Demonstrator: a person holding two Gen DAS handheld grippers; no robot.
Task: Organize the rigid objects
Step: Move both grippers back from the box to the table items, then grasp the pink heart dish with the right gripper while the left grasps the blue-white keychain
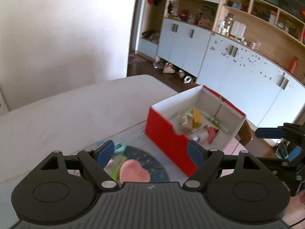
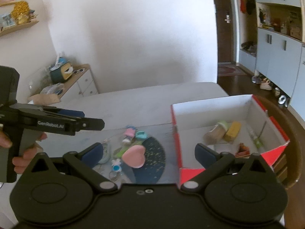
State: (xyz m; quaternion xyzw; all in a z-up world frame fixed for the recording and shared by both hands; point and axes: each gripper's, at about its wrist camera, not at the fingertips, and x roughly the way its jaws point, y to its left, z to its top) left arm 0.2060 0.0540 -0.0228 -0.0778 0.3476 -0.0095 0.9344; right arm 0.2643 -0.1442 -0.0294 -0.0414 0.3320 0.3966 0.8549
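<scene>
Left wrist view showed the left gripper (image 1: 150,150) at the bottom of the frame, its blue pads spread apart with nothing between them. Behind the pads, at lower centre, a pink heart-shaped object (image 1: 134,172) lay on a dark round mat (image 1: 152,161), with small green and teal items (image 1: 119,148) blurred beside it. To the right of centre stood a red box (image 1: 165,137) with a white interior, already holding a jar (image 1: 185,122), a yellow block (image 1: 197,117) and other small pieces.

Right wrist view showed the right gripper (image 2: 149,153) along the bottom edge, jaws fully spread and empty. The pink heart (image 2: 134,156) sat at centre between its pads, with a small blue-and-white charm (image 2: 116,166) touching the mat's left edge. The box (image 2: 176,145) filled the right side. At the left edge a hand (image 2: 21,152) held the other gripper's handle.

Most loose items seemed still to be on the mat, so the next pick was probably the heart. A good grasp would come down over its narrower width, pads clear of neighbouring trinkets, closing firmly before lifting it over the box wall.
</scene>
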